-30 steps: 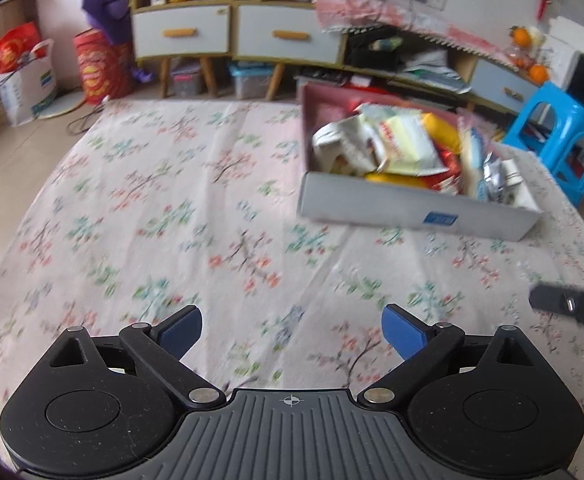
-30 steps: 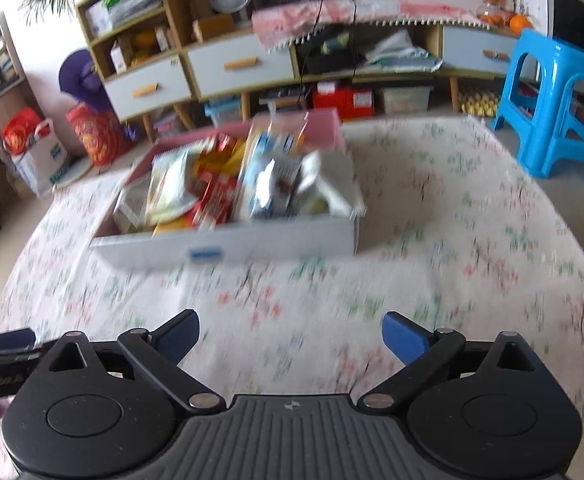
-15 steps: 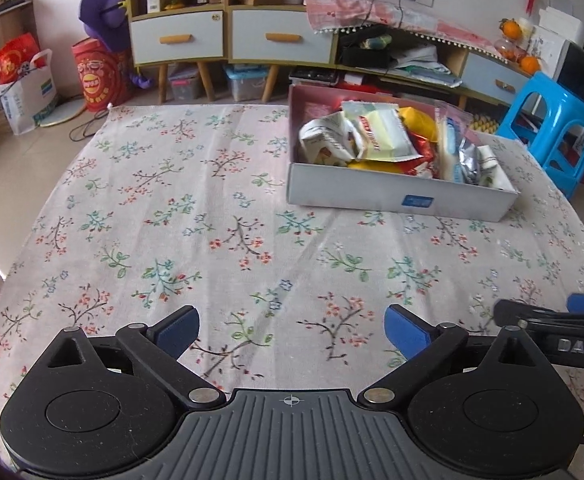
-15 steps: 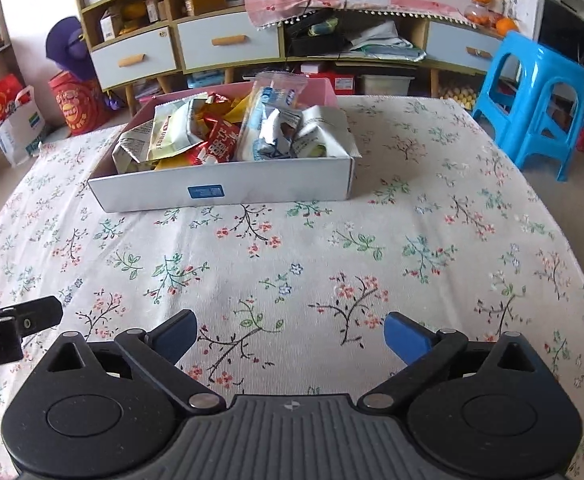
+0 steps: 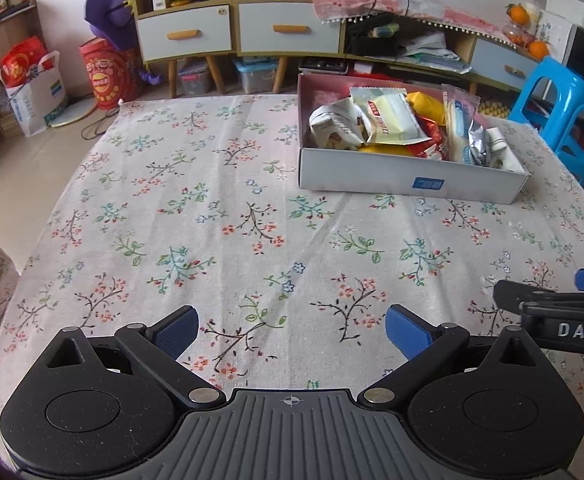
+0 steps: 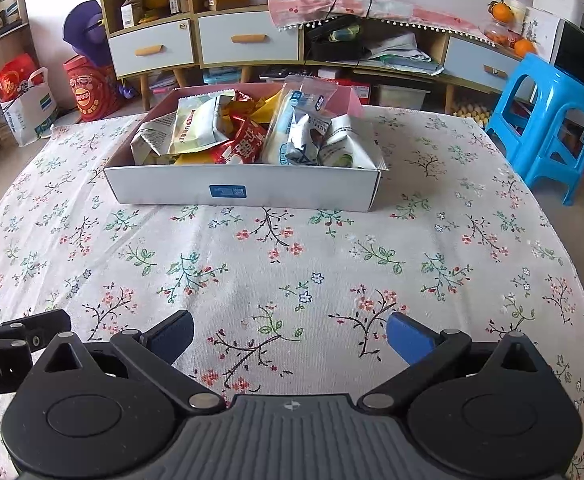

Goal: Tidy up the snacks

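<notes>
A white cardboard box [image 5: 372, 174] [image 6: 164, 188] with a pink inside stands on the far part of the table, packed with several snack packets [image 5: 388, 120] [image 6: 236, 136]. My left gripper [image 5: 292, 330] is open and empty, low over the near part of the floral tablecloth, well short of the box. My right gripper [image 6: 290, 334] is open and empty beside it, also well short of the box. Each gripper shows at the edge of the other's view, the right one [image 5: 552, 312] and the left one [image 6: 12, 332].
The table carries a floral tablecloth [image 5: 212, 208] [image 6: 432, 240]. A blue plastic stool [image 5: 568, 120] [image 6: 548, 128] stands off the table's right side. Low cabinets with drawers [image 5: 244, 32] line the back wall. Bags [image 5: 32, 92] sit on the floor at the left.
Both grippers have pulled back from the box and steadied, so the box sits farther off. Both stay open and empty.
</notes>
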